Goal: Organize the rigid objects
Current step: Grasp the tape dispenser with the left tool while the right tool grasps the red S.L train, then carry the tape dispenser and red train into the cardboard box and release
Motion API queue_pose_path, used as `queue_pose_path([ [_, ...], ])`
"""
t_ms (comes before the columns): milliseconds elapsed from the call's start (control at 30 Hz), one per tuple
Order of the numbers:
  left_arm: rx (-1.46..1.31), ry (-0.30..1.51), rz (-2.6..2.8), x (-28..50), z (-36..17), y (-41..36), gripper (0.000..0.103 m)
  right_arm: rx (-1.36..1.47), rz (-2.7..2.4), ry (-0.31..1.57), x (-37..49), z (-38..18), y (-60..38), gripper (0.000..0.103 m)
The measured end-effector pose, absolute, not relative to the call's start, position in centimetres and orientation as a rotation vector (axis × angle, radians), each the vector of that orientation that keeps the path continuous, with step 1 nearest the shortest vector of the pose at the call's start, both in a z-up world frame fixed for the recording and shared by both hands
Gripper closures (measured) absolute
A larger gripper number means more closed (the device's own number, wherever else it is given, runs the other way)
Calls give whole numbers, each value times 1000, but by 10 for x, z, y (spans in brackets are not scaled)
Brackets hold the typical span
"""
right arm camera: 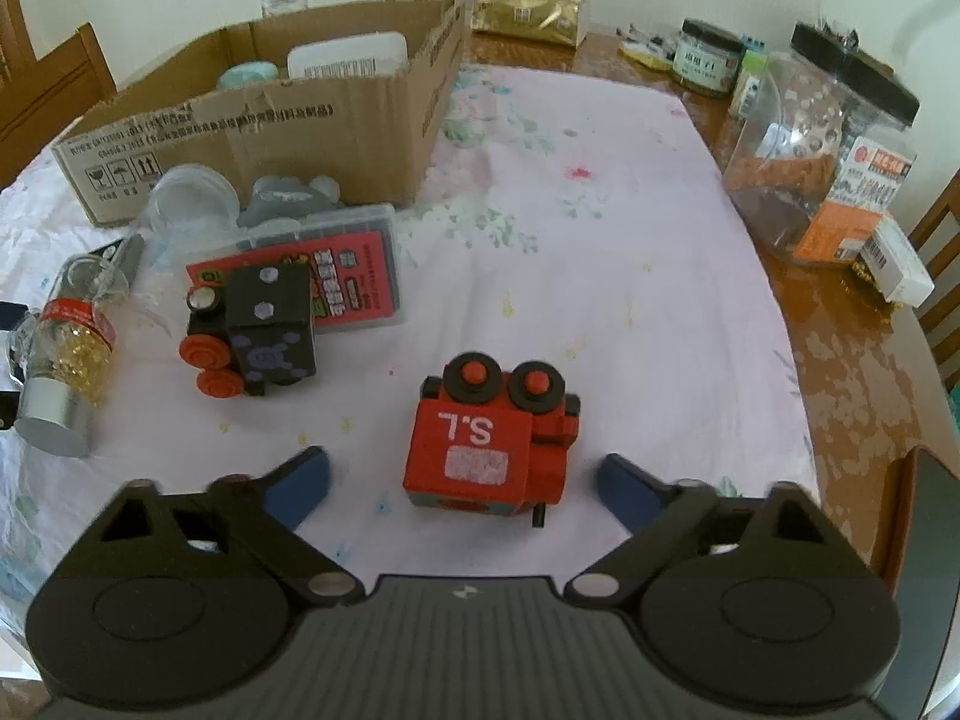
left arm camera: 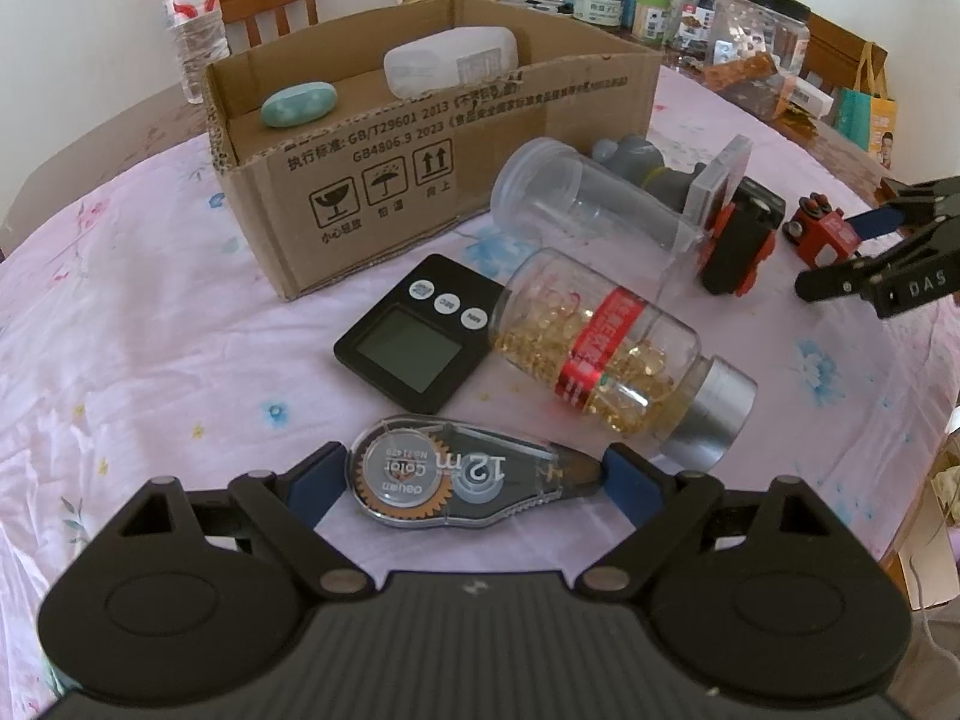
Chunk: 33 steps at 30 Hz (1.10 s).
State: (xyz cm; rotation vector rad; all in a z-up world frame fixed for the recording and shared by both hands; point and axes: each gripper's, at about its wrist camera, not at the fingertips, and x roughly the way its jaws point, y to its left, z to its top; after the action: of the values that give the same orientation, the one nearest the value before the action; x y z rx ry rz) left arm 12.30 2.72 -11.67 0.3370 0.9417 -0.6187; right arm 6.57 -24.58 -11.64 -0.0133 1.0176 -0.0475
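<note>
Fingers [left arm camera: 630, 480] of the left gripper [left arm camera: 474, 480], tilted downward, straddle the clear plastic correction-tape dispenser [left arm camera: 468, 477] without pinching; right gripper [right arm camera: 465, 480] likewise brackets the red wooden toy train block [right arm camera: 489, 447], untouched.

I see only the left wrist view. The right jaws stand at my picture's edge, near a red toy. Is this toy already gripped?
Observer: No. The red toy train lies between the open jaws of the right gripper; neither pad touches it.
Operator: Has it any marking?
Observer: Yes, "S.L" in white on its upper face.
Operator: What is the flat thing beside the black toy train?
Observer: A clear case with a red card inside.
</note>
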Motion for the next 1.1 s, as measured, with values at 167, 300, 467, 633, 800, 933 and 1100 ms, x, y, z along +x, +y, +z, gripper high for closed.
queue_pose_path([
  [167,337,943,-616,123,-117,27,11,-2,-68,1011,65,-112,-249,37],
  [300,337,942,-617,123,-117,27,11,30,-94,1003,65,-112,-252,40],
  [467,337,943,-617,123,-116,27,11,15,-117,1004,69,-114,-248,41],
  [633,337,949,-627,122,-116,28,13,27,-131,1015,69,-113,-249,46],
  [800,358,956,-619,122,-114,27,14,25,-128,1021,69,-108,-246,47],
  [933,393,974,-613,122,-108,26,14,4,-117,1031,68,-102,-243,47],
  [1100,408,992,-613,121,-92,29,14,-24,-89,1033,67,-89,-241,47],
])
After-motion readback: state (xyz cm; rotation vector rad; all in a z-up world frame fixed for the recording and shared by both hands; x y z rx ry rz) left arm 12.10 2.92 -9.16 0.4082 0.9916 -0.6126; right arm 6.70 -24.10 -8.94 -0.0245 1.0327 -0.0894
